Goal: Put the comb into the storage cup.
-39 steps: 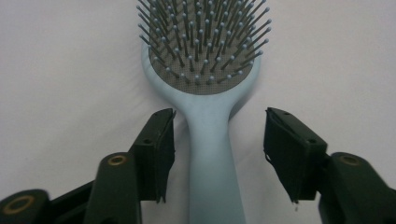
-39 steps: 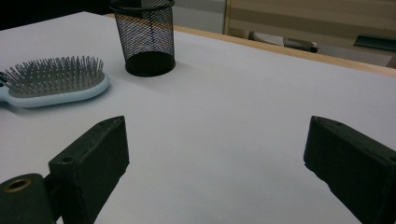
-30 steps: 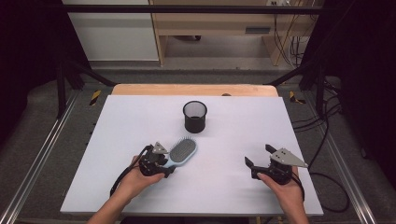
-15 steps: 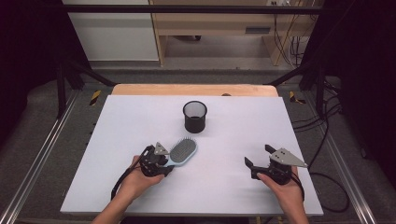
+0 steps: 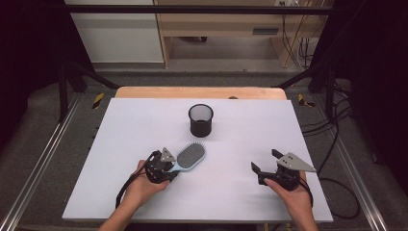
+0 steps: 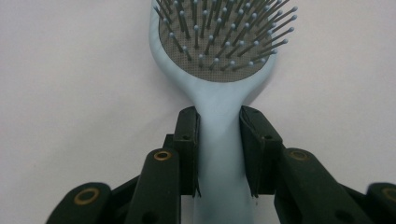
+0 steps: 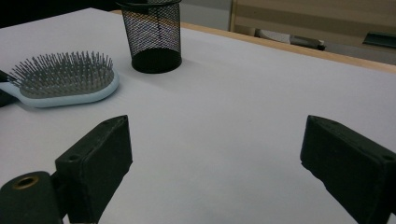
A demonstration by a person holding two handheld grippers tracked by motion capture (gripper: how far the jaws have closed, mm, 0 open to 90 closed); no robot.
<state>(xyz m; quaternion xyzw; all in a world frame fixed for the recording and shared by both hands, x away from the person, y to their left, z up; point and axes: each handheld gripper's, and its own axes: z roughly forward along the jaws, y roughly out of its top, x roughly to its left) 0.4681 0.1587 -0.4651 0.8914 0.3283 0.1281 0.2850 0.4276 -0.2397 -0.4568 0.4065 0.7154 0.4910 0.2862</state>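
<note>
Nearest the person, the left gripper (image 5: 169, 169) is clamped on the handle of a pale blue plastic paddle hairbrush with grey bristle pad (image 5: 188, 157); in the left gripper view both black pads sit flush against the handle's neck, just below the head, bristles up (image 6: 219, 140). The brush seems to lie flat on the white table top (image 5: 144, 125), front-left of centre. The right gripper (image 5: 266, 163) rests at front right, jaws spread wide with nothing between them, well apart from the brush. Farther back, mid-table, a black wire-mesh cup (image 5: 200, 120) stands upright and looks empty. Step in hand, I'd judge: grasp made, lift not begun. Next move likely needs raising the brush, tipping it upright and lowering it into the cup without knocking the light cup over.
</note>
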